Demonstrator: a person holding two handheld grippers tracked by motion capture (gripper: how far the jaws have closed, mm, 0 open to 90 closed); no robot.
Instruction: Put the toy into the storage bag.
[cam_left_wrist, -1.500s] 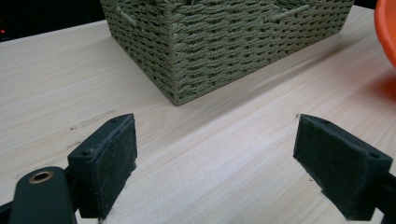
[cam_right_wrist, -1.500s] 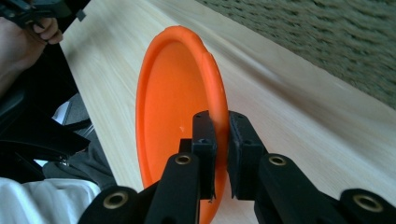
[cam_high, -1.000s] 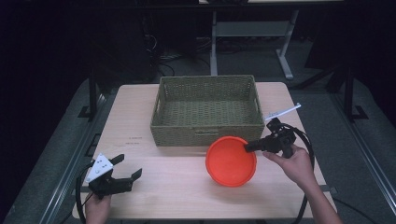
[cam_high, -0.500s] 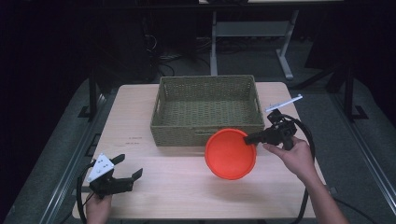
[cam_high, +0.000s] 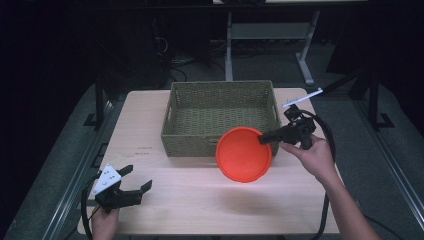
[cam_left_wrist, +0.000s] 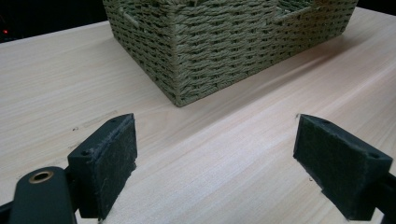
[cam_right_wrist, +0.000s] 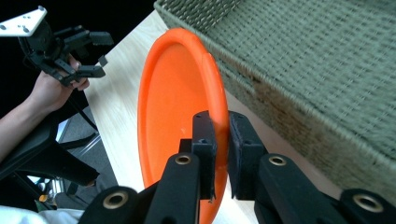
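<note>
At the bench's (cam_high: 200, 200) near left corner the left hand-held gripper (cam_high: 131, 189) rests with jaws spread wide and empty, while to the right the right hand-held gripper (cam_high: 264, 138) clamps the rim of the orange plate (cam_high: 243, 154), held tilted above the bench against the woven basket's (cam_high: 220, 112) front wall.

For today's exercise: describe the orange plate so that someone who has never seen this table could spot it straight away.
Start at the light wooden table and find the woven basket at its far middle. Just in front of the basket's right front corner, the orange plate hangs tilted above the tabletop, pinched at its rim by the right gripper. It is the one bright, smooth, round thing there.
</note>
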